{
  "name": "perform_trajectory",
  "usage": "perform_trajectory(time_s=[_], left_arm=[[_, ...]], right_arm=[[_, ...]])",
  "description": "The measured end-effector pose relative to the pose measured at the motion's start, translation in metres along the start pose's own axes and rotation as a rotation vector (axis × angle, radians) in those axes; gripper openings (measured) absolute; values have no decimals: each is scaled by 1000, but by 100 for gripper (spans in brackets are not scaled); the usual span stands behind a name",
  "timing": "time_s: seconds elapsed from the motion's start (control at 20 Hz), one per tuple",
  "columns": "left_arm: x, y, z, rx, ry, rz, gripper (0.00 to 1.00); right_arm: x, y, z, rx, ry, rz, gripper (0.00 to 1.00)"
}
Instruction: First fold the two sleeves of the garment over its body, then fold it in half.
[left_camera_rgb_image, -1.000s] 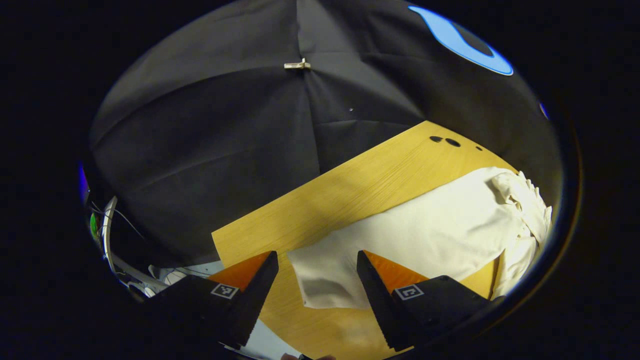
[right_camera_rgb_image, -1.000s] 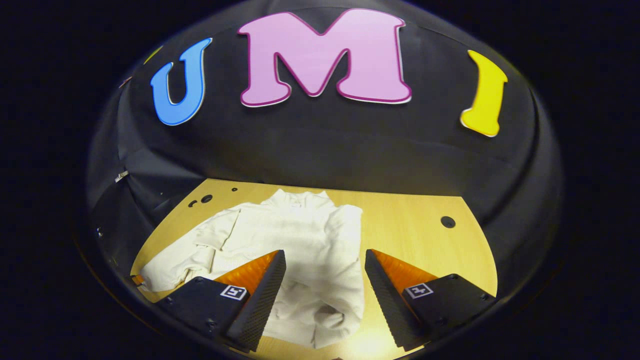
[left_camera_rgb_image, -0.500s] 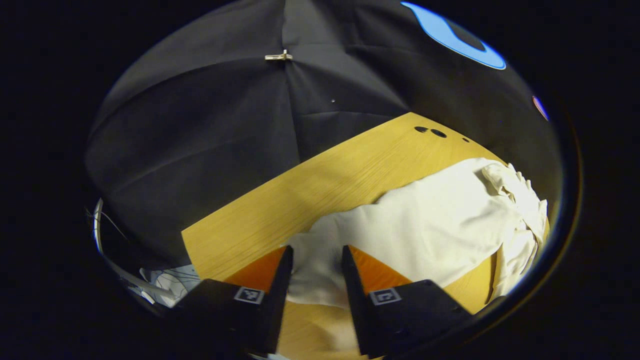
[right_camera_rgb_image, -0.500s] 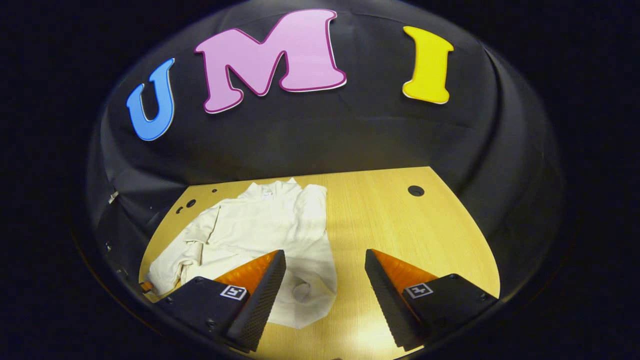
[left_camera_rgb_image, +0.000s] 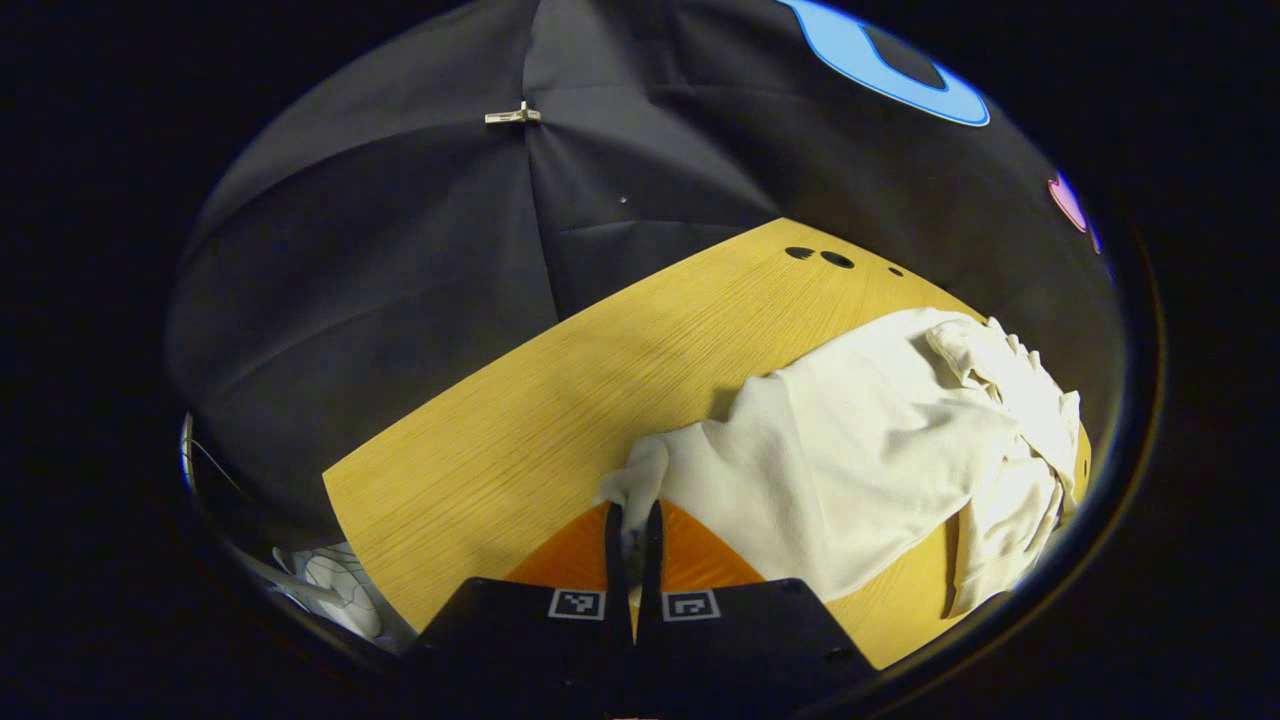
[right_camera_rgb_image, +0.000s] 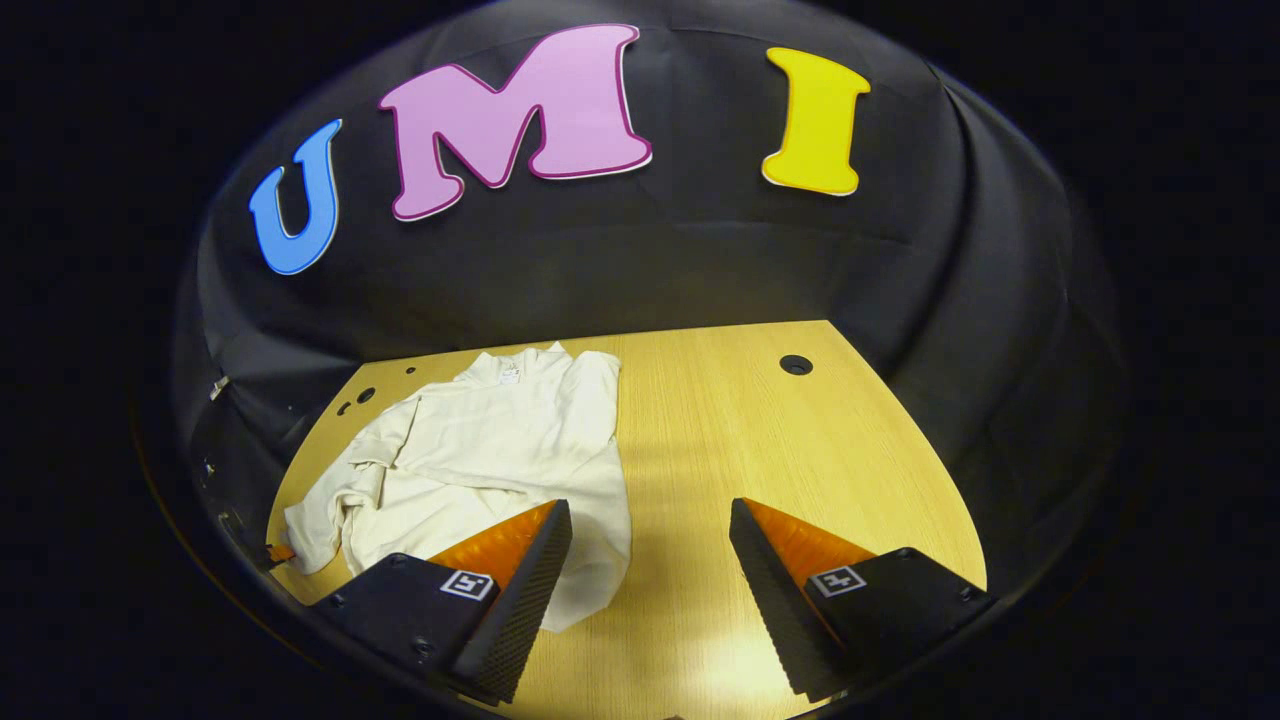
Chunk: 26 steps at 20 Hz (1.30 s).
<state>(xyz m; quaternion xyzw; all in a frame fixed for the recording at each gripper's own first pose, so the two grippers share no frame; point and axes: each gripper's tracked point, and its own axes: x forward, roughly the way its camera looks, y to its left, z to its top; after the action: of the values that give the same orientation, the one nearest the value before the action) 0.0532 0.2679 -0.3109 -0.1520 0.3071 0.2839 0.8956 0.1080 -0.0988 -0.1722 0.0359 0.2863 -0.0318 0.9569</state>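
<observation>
Left fingers (left_camera_rgb_image: 617, 530) pinch the garment's (left_camera_rgb_image: 850, 460) cuff — right fingers (right_camera_rgb_image: 520, 590) spread wide over the table (right_camera_rgb_image: 800, 450).

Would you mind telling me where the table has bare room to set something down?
In the right gripper view, the table lies bare from the garment to its right edge, around one hole. In the left gripper view, a bare strip runs between garment and cloth wall. The garment's side is crowded.

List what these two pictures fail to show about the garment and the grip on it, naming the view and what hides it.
- Left gripper view: the fingers cover the pinched sleeve end.
- Left gripper view: the garment is cut off at the right edge.
- Right gripper view: the right gripper finger hides the near hem.
- Right gripper view: the collar tag is too small to make out.
</observation>
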Motion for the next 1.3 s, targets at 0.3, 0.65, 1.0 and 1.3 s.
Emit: perform_trajectory(time_s=[0.3, 0.65, 1.0, 1.3], left_arm=[[-13, -21, 50, -100, -42, -32, 6], [-9, -67, 160, -77, -153, -88, 6], [-29, -208, 261, 57, -329, -251, 6], [-69, -348, 260, 205, -418, -414, 6]], right_arm=[[2, -23, 0, 41, -5, -17, 98], [8, -42, -12, 81, 14, -21, 98], [16, -70, -17, 118, 23, -41, 99], [21, -95, -18, 155, 32, -65, 99]])
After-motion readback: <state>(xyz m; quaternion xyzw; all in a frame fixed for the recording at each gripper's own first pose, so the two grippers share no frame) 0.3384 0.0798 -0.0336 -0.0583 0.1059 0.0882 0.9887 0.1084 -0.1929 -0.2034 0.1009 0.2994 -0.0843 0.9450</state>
